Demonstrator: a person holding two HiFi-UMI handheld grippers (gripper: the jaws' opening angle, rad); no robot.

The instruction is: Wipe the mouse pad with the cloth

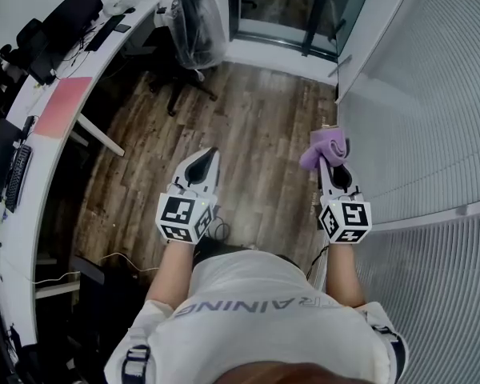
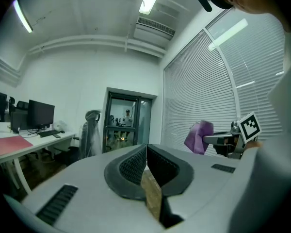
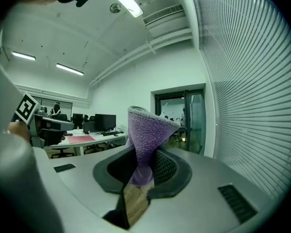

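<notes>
Where fingers (image 3: pixel 165 169) pinch, cloth (image 3: pixel 145 130) end hidden.

A long white tabletop (image 1: pixel 42 154) runs up the left edge of the head view. On it lie a pink mouse pad (image 1: pixel 62 106) at upper left, a dark keyboard (image 1: pixel 17 176) below it, and a monitor (image 1: pixel 72 10) near the top. A plank floor (image 1: pixel 256 126) fills the middle.

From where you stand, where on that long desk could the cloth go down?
The purple cloth could land on the pink mouse pad, which lies bare, or the white desk strip beside the near keyboard. Around the monitors and far keyboard it is crowded.
</notes>
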